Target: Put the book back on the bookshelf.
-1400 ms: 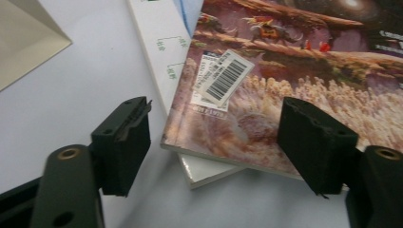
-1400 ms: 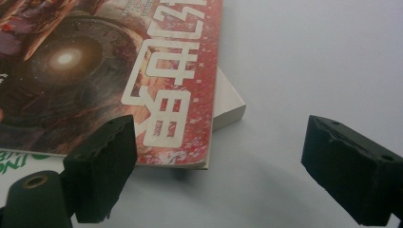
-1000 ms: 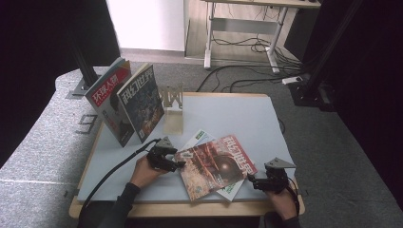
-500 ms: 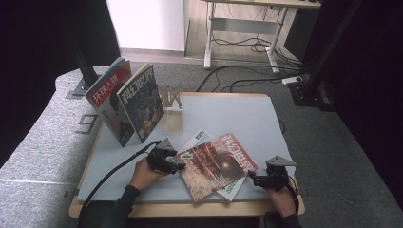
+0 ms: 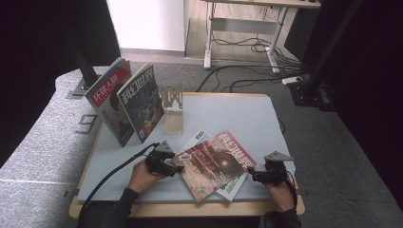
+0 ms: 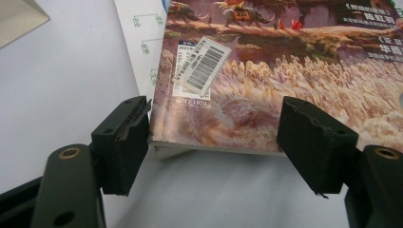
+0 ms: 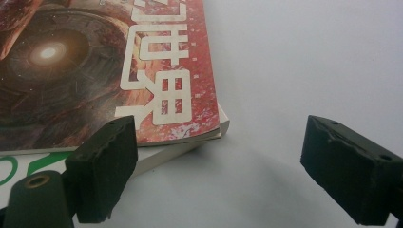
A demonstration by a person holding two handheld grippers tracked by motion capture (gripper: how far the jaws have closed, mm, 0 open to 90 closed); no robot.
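Both tools, left tool (image 5: 177,168) and right tool (image 5: 251,175), gape wide beside the red magazine (image 5: 216,164) lower centre; next, close on its edges to lift.

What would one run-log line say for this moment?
left tongs: open at red magazine corner | right tongs: open beside its other corner | white magazine: underneath

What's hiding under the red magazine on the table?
Under the red magazine lies a white magazine with green print. Its edges peek out; most of its cover is hidden.

"9" on floor mat (image 5: 88,124)
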